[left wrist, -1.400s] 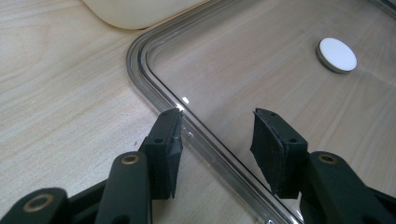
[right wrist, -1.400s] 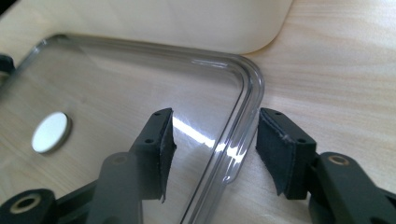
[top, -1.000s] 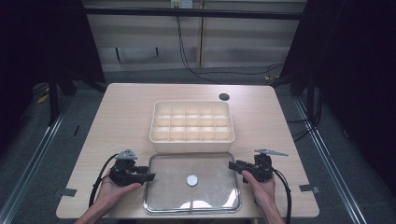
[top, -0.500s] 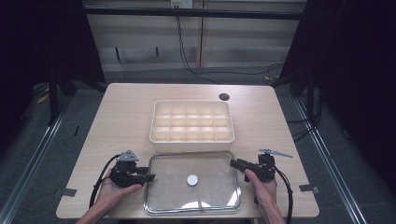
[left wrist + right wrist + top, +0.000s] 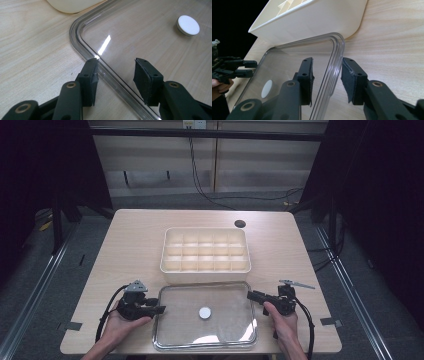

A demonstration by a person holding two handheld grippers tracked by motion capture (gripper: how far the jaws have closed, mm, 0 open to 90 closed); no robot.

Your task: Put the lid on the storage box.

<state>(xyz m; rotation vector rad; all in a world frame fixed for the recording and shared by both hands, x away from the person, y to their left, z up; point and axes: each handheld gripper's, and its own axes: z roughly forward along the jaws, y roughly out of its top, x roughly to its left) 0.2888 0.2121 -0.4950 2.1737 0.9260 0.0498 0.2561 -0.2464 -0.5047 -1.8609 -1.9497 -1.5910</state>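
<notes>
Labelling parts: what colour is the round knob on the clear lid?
White knob, best in the left gripper view.

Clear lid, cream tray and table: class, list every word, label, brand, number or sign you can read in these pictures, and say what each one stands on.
None: there is no readable text.
The clear lid is unmarked; its white round knob is blank.
The cream tray carries no print.
The wooden table shows no lettering.
A pale plate on the back wall is too small to read.

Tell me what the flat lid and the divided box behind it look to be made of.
Lid: clear, glossy plastic by the look; the wood grain shows through and a glare streak sits on it. Divided box: opaque cream plastic, smooth and slightly satin, with moulded rounded corners.
</notes>
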